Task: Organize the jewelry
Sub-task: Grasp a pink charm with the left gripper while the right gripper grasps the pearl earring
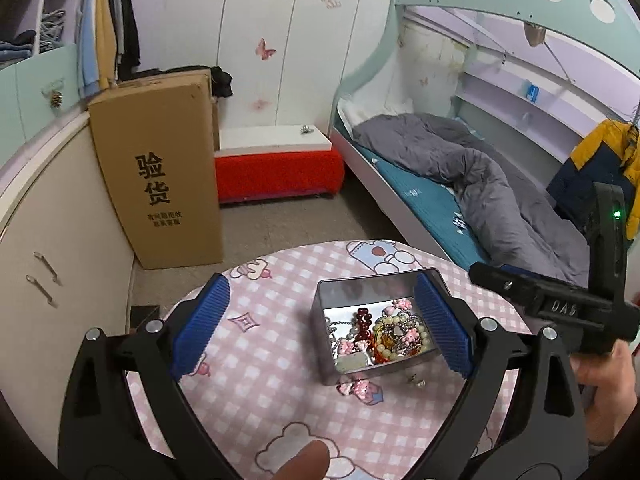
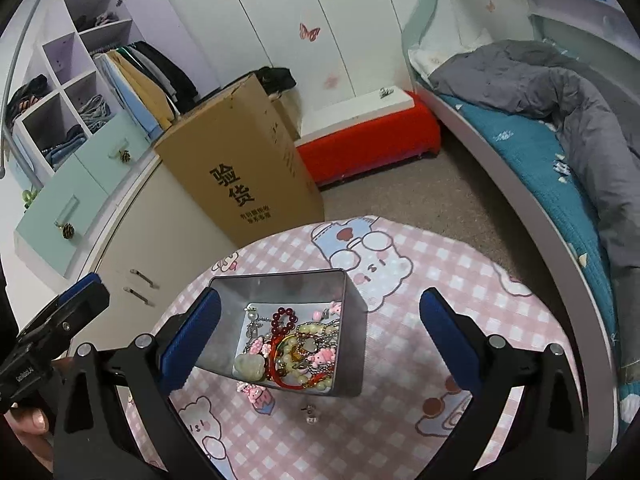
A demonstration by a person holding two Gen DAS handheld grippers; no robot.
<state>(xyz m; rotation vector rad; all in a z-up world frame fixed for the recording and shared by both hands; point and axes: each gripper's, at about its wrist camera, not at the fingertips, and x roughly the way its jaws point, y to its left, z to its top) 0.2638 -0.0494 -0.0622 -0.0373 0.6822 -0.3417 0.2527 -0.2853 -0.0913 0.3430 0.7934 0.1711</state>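
Both grippers are spread wide over the pink checked tabletop (image 1: 248, 364), and nothing is clamped in either one. The left gripper (image 1: 320, 324) has its blue pads far apart, with bare cloth under most of the gap. The metal tin (image 1: 326, 344) sits just inside its right-hand finger, whose pad overlaps the tin's right wall in this view; I can't tell whether they touch. The tin is open-topped and packed with jewelry (image 1: 380, 332): dark red beads, cream beads, pink charms, silver chain. A pink charm (image 1: 362, 389) lies on the cloth just in front of the tin, nearer the gripper, and a small earring (image 1: 416, 380) lies beside it. The right gripper (image 2: 320, 336) is equally wide, with the tin (image 2: 352, 312) between its fingers, hard against the left pad. The pink charm (image 2: 256, 394) and earring (image 2: 310, 414) lie loose just short of the tin.
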